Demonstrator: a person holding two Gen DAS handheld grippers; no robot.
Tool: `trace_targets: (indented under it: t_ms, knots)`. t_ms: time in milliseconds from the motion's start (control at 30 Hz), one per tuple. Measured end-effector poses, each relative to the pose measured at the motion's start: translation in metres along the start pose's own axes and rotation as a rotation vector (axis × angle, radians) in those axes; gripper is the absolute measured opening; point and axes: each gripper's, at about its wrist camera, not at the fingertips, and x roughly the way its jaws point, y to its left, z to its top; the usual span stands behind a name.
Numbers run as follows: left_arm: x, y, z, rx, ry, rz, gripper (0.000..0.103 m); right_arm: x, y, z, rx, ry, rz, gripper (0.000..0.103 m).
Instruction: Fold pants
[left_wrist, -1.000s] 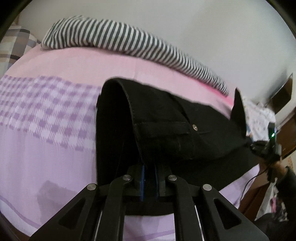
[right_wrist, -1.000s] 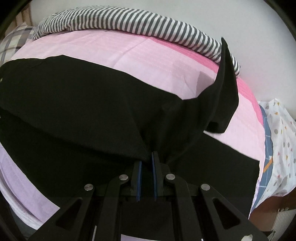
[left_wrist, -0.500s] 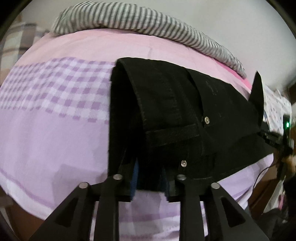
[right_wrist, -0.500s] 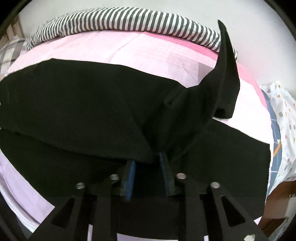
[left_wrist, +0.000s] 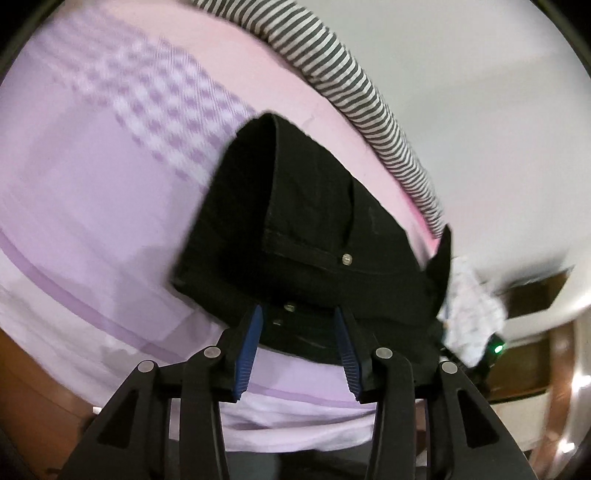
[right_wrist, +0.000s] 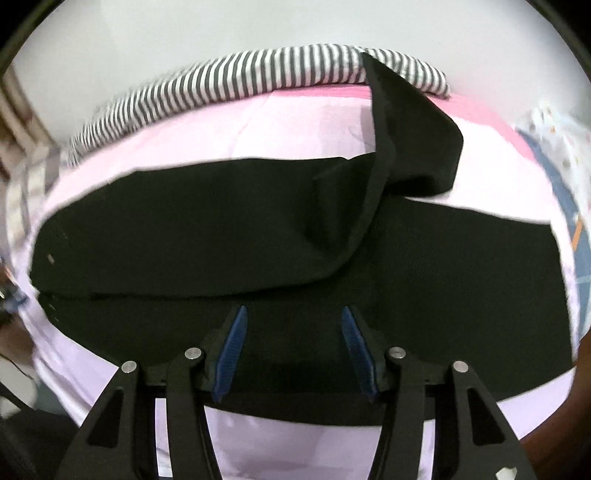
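Black pants (left_wrist: 314, 225) lie folded lengthwise on the pink and lilac bed. In the left wrist view their waistband end with two metal rivets faces me. My left gripper (left_wrist: 298, 315) sits at that waistband edge, its jaws opening, blue pads clear of the cloth. In the right wrist view the pants (right_wrist: 207, 236) stretch across the bed, one leg laid over the other, a hem corner (right_wrist: 413, 140) curled upward. My right gripper (right_wrist: 293, 317) hovers over the near leg edge, jaws opening, its pads pressing on nothing.
A grey-and-white striped blanket (right_wrist: 258, 74) runs along the wall at the bed's far side. A white patterned cloth (left_wrist: 472, 314) lies at the bed's right end. Wooden furniture (left_wrist: 532, 354) stands beyond it. The lilac sheet (left_wrist: 92, 206) spreads to the left.
Both grippers were shut on the pants and have let go, their jaws spreading apart. The lifted fabric has dropped flatter onto the bed. Both views have rolled and pulled back slightly.
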Motion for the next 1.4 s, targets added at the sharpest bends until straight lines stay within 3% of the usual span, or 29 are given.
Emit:
trace_targets:
  t_ms: [200, 467, 600, 733, 1000, 1067, 1167, 1200, 1233, 1400]
  knots:
    - [0.029, -0.007, 0.004, -0.072, -0.006, -0.05, 0.042, -0.005, -0.015, -0.006, 0.098, -0.015, -0.006, 0.051]
    - [0.051, 0.003, 0.009, -0.129, -0.013, -0.036, 0.042, -0.006, -0.027, 0.019, 0.134, -0.041, -0.071, 0.051]
    - [0.053, 0.008, 0.009, -0.147, -0.032, -0.054, 0.04, 0.002, -0.03, 0.057, 0.126, -0.075, -0.17, 0.053]
    - [0.055, 0.007, 0.009, -0.121, -0.044, -0.037, 0.027, 0.016, -0.033, 0.096, 0.102, -0.085, -0.262, 0.053]
    - [0.057, 0.001, 0.012, -0.081, -0.044, 0.001, 0.025, 0.053, -0.039, 0.164, 0.087, -0.056, -0.354, 0.053]
    - [0.058, -0.001, 0.013, -0.075, -0.043, 0.007, 0.025, 0.063, -0.04, 0.173, 0.095, -0.038, -0.356, 0.05]
    - [0.059, -0.005, 0.018, -0.06, -0.04, 0.023, 0.025, 0.07, -0.045, 0.183, 0.115, -0.024, -0.358, 0.026]
    - [0.059, -0.005, 0.018, -0.056, -0.04, 0.026, 0.024, 0.071, -0.049, 0.184, 0.123, -0.018, -0.341, 0.011]
    - [0.059, -0.006, 0.019, -0.052, -0.041, 0.031, 0.023, 0.07, -0.052, 0.185, 0.132, -0.017, -0.333, 0.004]
    - [0.057, -0.011, 0.028, -0.037, -0.039, 0.054, 0.021, 0.038, -0.071, 0.174, 0.187, -0.064, -0.349, 0.002]
